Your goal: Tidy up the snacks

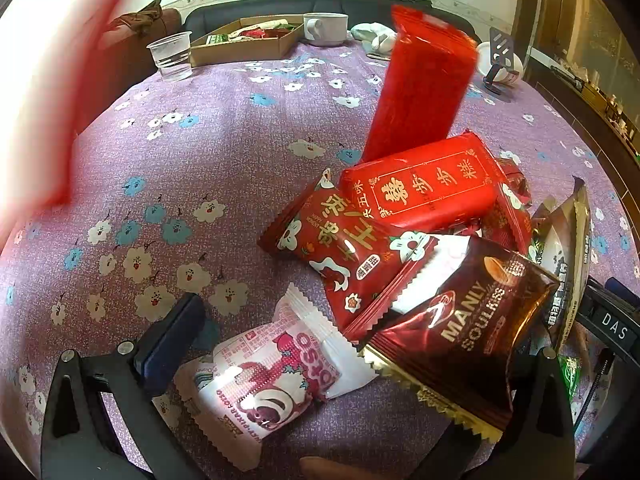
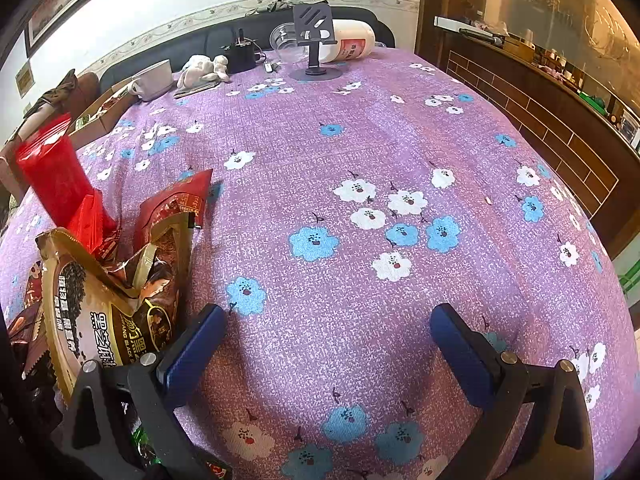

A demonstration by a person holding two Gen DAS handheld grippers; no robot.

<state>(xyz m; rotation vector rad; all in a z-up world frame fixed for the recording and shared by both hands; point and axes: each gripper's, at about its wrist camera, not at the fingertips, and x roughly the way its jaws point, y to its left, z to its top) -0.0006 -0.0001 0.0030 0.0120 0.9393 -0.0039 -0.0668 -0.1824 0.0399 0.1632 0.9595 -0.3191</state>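
My left gripper [image 1: 340, 364] hangs over the snack pile [image 1: 400, 248] at frame centre-right; its right finger is hidden under the brown packet [image 1: 476, 312], so I can't tell its state. Pink packet [image 1: 268, 376] lies between the fingers. Red packet [image 1: 420, 80] stands tilted behind. My right gripper [image 2: 324, 344] is spread wide, nothing in it, over tablecloth [image 2: 360, 152]. Box [image 1: 248, 42] upper left.
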